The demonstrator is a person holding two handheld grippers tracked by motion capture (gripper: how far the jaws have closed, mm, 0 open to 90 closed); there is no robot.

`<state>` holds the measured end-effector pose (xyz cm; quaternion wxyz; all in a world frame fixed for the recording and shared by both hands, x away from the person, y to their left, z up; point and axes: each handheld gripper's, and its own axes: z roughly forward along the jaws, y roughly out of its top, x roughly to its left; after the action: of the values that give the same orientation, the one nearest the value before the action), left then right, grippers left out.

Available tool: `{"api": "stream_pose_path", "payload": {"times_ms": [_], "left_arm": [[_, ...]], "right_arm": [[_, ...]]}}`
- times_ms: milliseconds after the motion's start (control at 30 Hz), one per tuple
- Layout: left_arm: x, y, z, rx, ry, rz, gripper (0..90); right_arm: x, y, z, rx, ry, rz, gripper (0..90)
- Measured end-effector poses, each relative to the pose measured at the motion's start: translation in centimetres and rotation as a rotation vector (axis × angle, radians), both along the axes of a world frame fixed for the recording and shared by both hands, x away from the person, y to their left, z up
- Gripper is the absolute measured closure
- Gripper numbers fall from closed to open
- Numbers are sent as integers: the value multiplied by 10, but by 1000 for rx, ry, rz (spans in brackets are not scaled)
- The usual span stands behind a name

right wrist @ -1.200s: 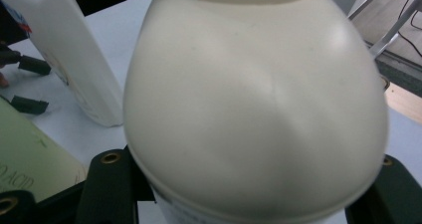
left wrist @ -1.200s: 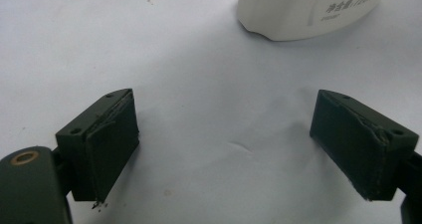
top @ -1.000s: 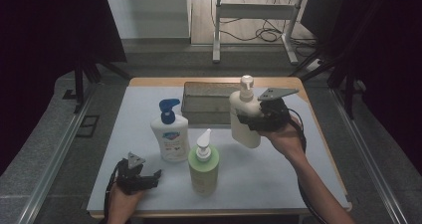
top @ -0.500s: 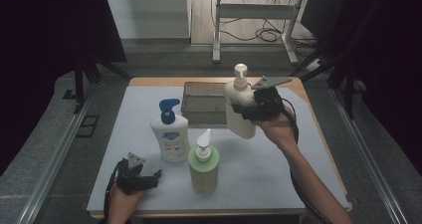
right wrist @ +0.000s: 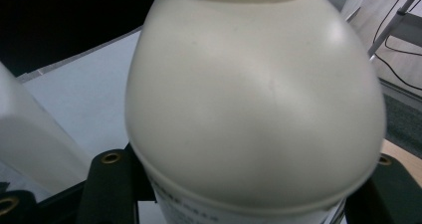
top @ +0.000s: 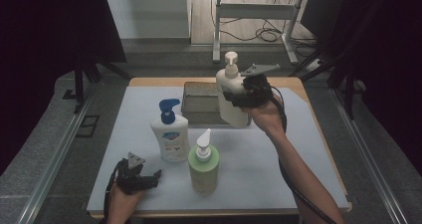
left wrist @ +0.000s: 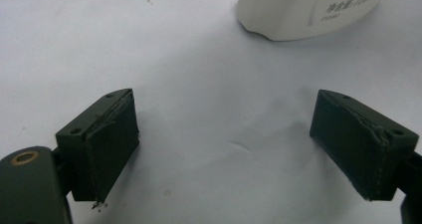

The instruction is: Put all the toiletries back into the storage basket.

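Tray point(top: 201, 103) behind two pump bottles point(top: 170, 132) point(top: 203, 162) (one left, one right).

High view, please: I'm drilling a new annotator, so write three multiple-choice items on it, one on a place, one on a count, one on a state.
1. Where is the cream pump bottle?
A. In the right gripper, by the grey tray
B. Lying at the table's near edge
C. In the left gripper

2. How many pump bottles are there?
A. Two
B. Three
C. Five

3. How is the left gripper?
A. Shut on the green bottle
B. Holding the tray
C. Open, holding nothing

Key: 1 A, the right gripper's jaws clasp its body. 2 B, cream, blue-capped white and green. 3 C, the left gripper view shows its jaws apart over bare mat.
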<state>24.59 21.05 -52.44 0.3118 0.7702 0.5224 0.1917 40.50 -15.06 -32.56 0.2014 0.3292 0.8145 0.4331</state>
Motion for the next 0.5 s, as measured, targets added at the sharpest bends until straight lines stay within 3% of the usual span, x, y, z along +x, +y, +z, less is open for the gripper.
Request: {"api": "stream_pose_path", "payload": {"times_ms": [500], "left_arm": [[0,0,0,0,0,0,113]], "right_arm": [[29,21,2,0,-12,-33,396]]}}
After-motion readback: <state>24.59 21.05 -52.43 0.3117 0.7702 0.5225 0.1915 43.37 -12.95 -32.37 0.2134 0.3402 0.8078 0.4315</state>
